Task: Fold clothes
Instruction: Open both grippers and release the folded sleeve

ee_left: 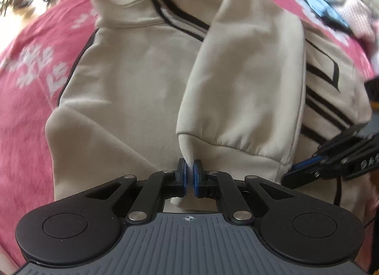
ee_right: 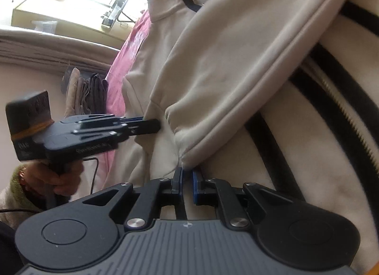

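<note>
A beige zip jacket [ee_left: 142,73] with black stripes lies spread on a pink blanket [ee_left: 35,85]. One sleeve [ee_left: 248,73] is folded across its front, cuff toward me. My left gripper [ee_left: 189,170] is shut on the cuff's left corner, with beige fabric pinched between the blue pads. At the cuff's right corner my right gripper [ee_left: 293,173] comes in from the side. In the right wrist view, the right gripper [ee_right: 187,175] is shut on that cuff corner of the jacket [ee_right: 236,61]. The left gripper [ee_right: 154,125] meets the fabric further left, held by a hand [ee_right: 64,180].
A pile of blue and white clothes [ee_left: 331,2] lies at the blanket's far right. Beyond the blanket's left edge [ee_right: 120,73] hang folded cloths [ee_right: 87,94], with a cardboard box [ee_right: 47,14] behind. Bare floor shows at the far left [ee_left: 23,14].
</note>
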